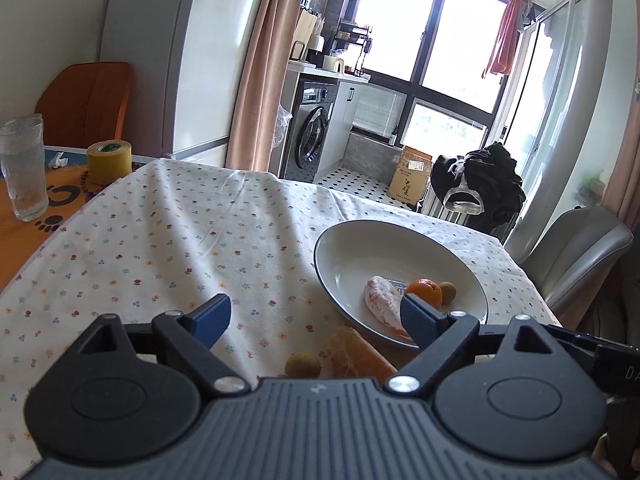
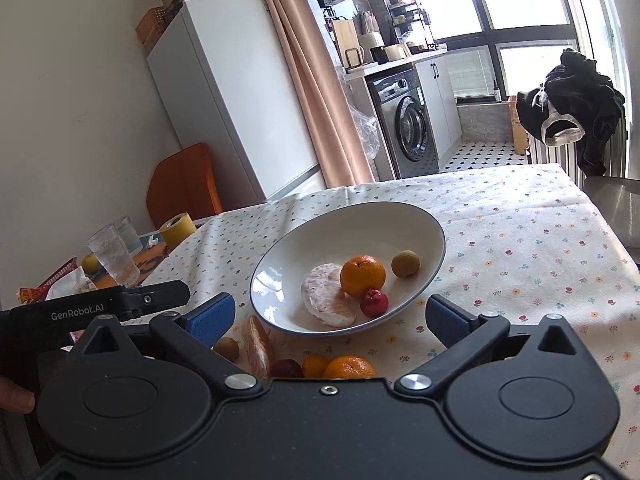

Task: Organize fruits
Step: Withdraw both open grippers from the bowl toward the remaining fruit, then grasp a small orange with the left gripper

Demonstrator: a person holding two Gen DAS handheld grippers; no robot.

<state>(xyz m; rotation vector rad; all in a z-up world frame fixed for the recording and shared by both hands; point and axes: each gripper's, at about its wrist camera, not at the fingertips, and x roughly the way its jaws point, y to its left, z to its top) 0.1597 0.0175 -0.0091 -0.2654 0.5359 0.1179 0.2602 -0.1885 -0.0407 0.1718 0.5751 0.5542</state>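
Right wrist: peeled segment stands on edge, pointing toward bowl.

The left black two-finger gripper with blue pads is held with its jaws spread wide and nothing between them. The right black two-finger gripper with blue pads is likewise held wide apart and empty. Part of a hand is seen at the left edge of the right wrist view.
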